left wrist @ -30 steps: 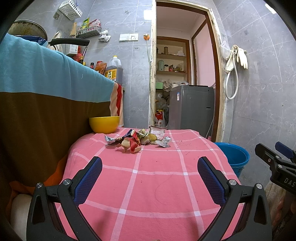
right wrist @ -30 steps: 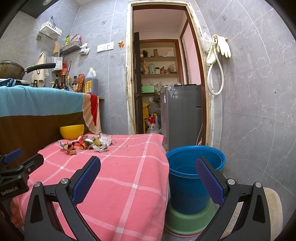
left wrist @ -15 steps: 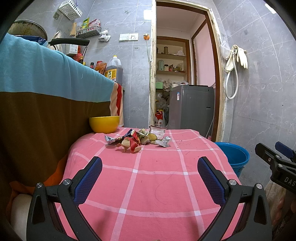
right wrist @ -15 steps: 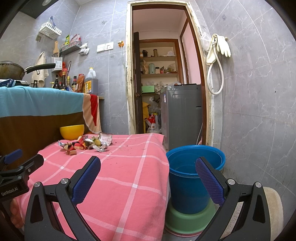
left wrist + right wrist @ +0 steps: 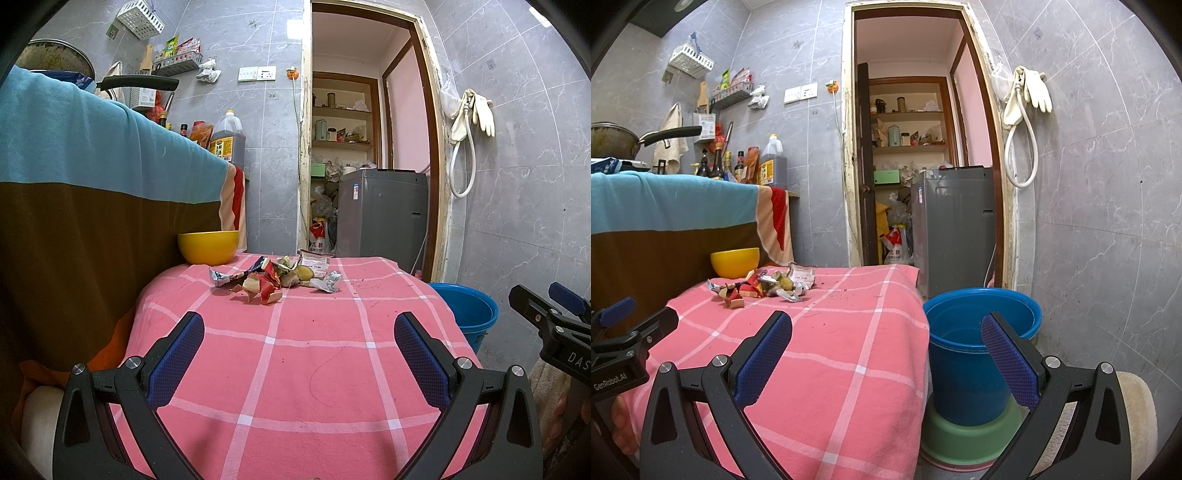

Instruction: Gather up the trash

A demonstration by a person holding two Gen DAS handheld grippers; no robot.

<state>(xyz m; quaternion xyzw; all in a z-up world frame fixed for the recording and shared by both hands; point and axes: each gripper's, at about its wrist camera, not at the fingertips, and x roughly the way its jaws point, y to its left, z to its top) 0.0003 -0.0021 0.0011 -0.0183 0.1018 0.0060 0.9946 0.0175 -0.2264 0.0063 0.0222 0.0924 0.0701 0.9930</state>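
A heap of crumpled wrappers and food scraps (image 5: 275, 278) (image 5: 762, 286) lies at the far end of the table with the pink checked cloth (image 5: 295, 354) (image 5: 827, 354). My left gripper (image 5: 299, 328) hangs open over the near half of the cloth, well short of the heap, with nothing between its fingers. My right gripper (image 5: 886, 328) is open too, over the table's right edge, its right finger in front of the blue bucket (image 5: 975, 332) (image 5: 467, 306). The bucket stands on the floor on a green basin (image 5: 967, 432). Each gripper shows at the edge of the other's view.
A yellow bowl (image 5: 208, 246) (image 5: 735, 261) sits on the table's far left corner beside the heap. A higher counter draped in a teal and brown cloth (image 5: 92, 192) borders the left. Behind are a doorway and a grey washing machine (image 5: 380, 214); a beige mat (image 5: 1137, 410) lies at right.
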